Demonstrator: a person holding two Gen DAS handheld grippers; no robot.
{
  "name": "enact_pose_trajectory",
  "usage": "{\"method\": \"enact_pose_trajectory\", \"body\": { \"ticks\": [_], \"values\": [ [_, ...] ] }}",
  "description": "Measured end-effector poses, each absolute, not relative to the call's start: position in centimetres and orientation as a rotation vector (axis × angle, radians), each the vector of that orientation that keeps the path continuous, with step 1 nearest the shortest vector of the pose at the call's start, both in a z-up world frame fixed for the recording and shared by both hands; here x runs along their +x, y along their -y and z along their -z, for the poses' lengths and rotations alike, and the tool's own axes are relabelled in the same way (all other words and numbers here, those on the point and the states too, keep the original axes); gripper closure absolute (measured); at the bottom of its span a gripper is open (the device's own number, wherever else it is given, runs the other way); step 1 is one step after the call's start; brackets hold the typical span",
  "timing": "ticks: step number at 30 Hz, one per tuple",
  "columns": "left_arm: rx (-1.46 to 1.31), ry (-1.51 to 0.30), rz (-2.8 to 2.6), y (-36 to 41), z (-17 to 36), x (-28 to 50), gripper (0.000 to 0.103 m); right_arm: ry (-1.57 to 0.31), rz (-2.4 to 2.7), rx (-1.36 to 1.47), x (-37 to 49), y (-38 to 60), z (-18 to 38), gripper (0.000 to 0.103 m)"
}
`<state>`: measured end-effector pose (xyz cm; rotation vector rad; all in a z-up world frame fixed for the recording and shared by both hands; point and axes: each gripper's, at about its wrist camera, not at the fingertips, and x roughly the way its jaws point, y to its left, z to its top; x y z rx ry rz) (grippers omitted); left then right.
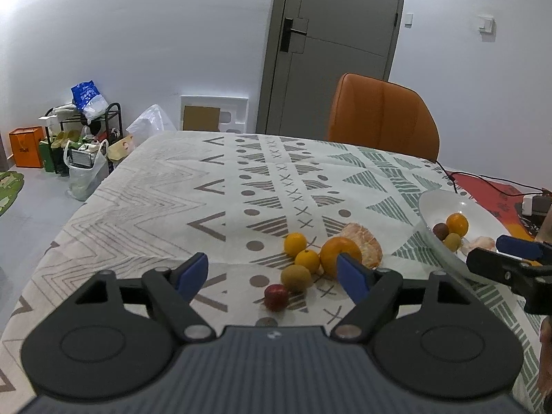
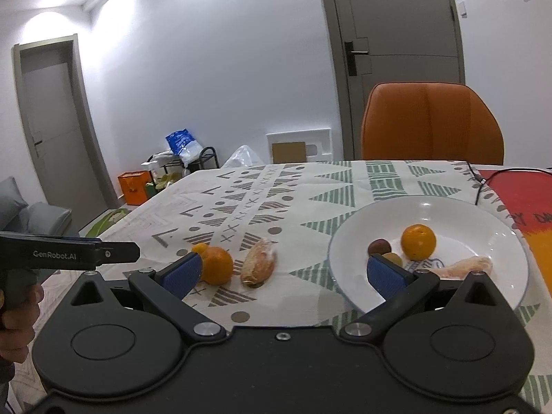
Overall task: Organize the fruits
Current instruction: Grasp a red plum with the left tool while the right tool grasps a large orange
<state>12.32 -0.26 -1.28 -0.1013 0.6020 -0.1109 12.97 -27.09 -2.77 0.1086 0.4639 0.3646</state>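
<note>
Left gripper [image 1: 272, 274] held low and level over worktop [image 1: 145, 186], jaws spread wide, nothing between; red plum [image 1: 276, 296] and kiwi [image 1: 296, 277] lie on cloth just ahead of it. Right gripper [image 2: 283, 270] likewise level, jaws wide apart and empty (one finger over plate rim). Big orange [image 1: 336, 253], two small oranges [image 1: 296, 243] and peeled citrus [image 1: 367, 241] clustered mid-worktop. White plate [image 2: 490, 241] toward right edge holds orange [image 2: 418, 242], plum, kiwi, peeled segment [image 2: 462, 266].
</note>
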Motion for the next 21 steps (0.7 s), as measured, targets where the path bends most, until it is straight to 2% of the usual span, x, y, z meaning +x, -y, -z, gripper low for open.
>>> {"method": "enact_pose_trajectory", "body": {
  "ticks": [5,12,16,21],
  "values": [
    [-0.104,-0.613,0.117,-0.1,1.8,12.2,0.03,-0.468,-0.387,0.097,13.2,26.4,2.8,0.0],
    [-0.123,-0.64,0.124,-0.5,2.9,12.7,0.045,-0.472,-0.416,0.078,13.4,25.3,2.9,0.001],
    [-0.132,-0.656,0.135,-0.7,3.5,13.1,0.052,-0.484,-0.438,0.069,13.8,24.6,2.9,0.004],
    [-0.145,-0.669,0.153,-0.8,4.2,13.6,0.055,-0.501,-0.463,0.045,14.3,23.5,3.0,0.009]
  ]
}}
